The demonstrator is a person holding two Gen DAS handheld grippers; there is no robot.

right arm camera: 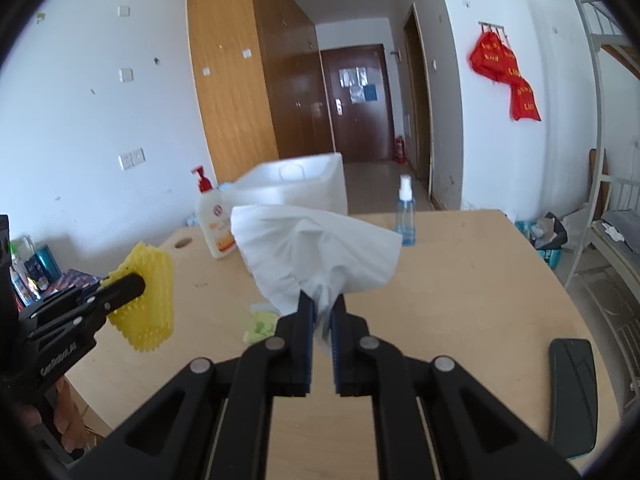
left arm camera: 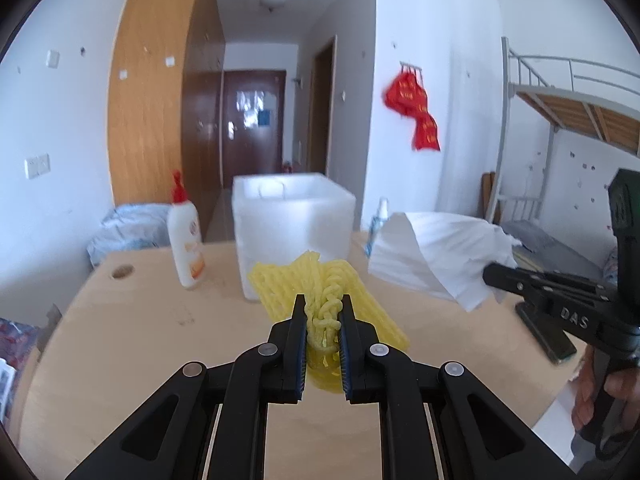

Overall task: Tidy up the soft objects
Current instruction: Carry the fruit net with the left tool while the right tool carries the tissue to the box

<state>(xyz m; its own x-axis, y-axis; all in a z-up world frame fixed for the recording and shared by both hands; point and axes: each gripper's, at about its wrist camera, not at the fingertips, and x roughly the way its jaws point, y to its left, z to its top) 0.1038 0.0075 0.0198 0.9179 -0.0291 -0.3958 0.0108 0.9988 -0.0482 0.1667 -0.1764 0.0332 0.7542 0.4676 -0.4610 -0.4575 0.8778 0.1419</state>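
My left gripper [left arm camera: 323,308] is shut on a yellow foam net sleeve [left arm camera: 288,286] and holds it above the wooden table [left arm camera: 140,328], in front of a white foam box [left arm camera: 294,216]. The sleeve also shows at the left of the right wrist view [right arm camera: 154,300]. My right gripper [right arm camera: 322,304] is shut on a white tissue [right arm camera: 312,248] and holds it up above the table [right arm camera: 460,300]. The tissue shows in the left wrist view [left arm camera: 432,252], with the right gripper [left arm camera: 494,274] on it. The white foam box [right arm camera: 296,184] stands behind the tissue.
A white lotion pump bottle [left arm camera: 185,236] stands left of the box. A clear spray bottle [right arm camera: 406,212] stands at the back. A black phone-like slab [right arm camera: 572,396] lies at the table's right edge. A small pale yellow scrap [right arm camera: 260,324] lies on the table. A bunk bed [left arm camera: 568,112] is at right.
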